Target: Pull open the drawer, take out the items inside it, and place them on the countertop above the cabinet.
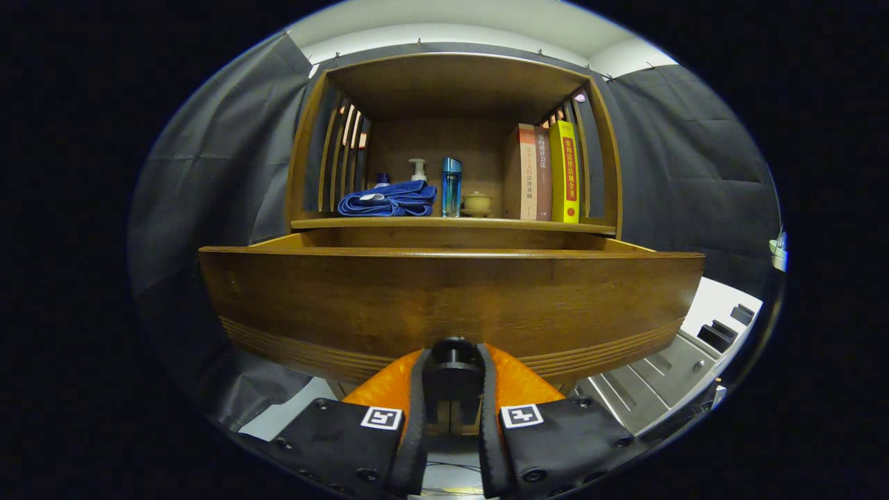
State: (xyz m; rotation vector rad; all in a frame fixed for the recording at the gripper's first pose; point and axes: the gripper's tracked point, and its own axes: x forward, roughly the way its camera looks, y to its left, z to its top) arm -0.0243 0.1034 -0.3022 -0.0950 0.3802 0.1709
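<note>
Wooden cabinet point(451, 139), open-fronted, with slatted sides. Countertop point(451, 223) bears, in order: folded blue towel point(387, 199), pump bottle point(417, 169) behind it, blue bottle point(451, 186), small lidded pot point(477, 203), three upright books point(549, 173) at the far end. Drawer point(451, 298) below, pulled out toward the camera; contents hidden by its front panel. Gripper point(451, 378): fingers clamped on either side of the dark round drawer knob point(453, 361).
</note>
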